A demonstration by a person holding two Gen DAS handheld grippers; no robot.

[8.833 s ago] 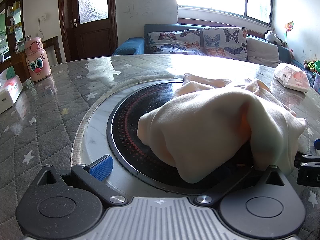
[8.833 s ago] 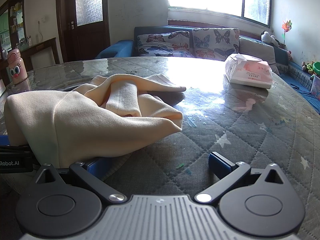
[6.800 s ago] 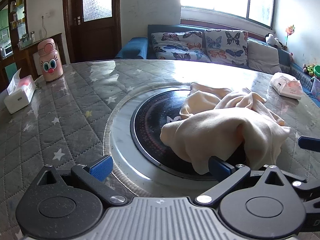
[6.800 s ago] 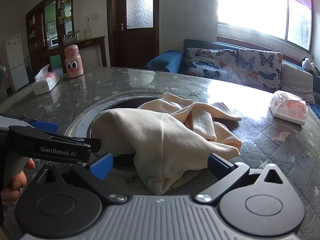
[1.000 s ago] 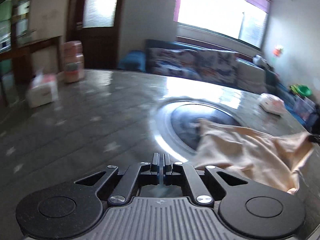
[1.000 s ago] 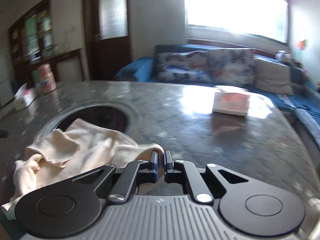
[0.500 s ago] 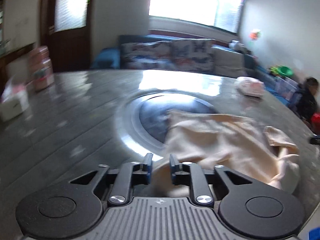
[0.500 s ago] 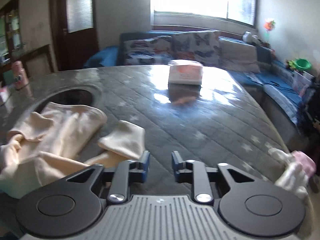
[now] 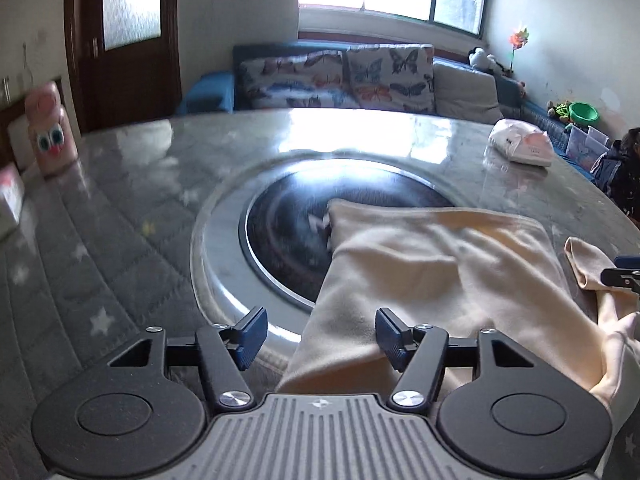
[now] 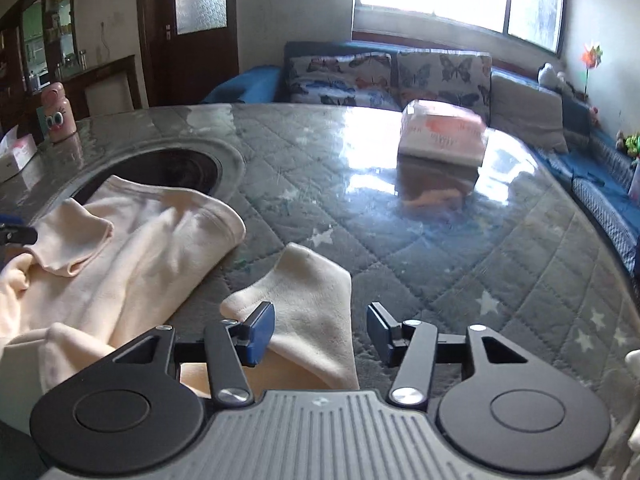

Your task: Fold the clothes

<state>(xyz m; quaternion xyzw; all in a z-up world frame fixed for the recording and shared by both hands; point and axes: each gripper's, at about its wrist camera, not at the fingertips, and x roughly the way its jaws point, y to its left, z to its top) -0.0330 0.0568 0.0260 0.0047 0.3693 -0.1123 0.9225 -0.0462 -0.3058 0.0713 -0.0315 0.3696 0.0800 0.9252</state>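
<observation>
A cream garment (image 9: 432, 272) lies spread on the grey quilted table, partly over the round black hotplate (image 9: 288, 224). My left gripper (image 9: 318, 334) is open, its fingers either side of the garment's near left corner, not gripping it. In the right wrist view the garment's body (image 10: 132, 248) lies at the left with a sleeve (image 10: 312, 312) stretched toward me. My right gripper (image 10: 320, 334) is open with the sleeve end between its fingers. The right gripper's tip (image 9: 620, 276) shows at the left wrist view's right edge.
A pink cartoon bottle (image 9: 48, 132) and a tissue box (image 10: 16, 156) stand at the table's far left. A pink and white tissue pack (image 10: 442, 136) lies at the far right. A sofa with butterfly cushions (image 9: 340, 80) stands behind the table.
Both grippers were shut on the garment's edges one second ago, pulling it out flat. Both have since opened wide and released it. The garment now lies spread on the table.
</observation>
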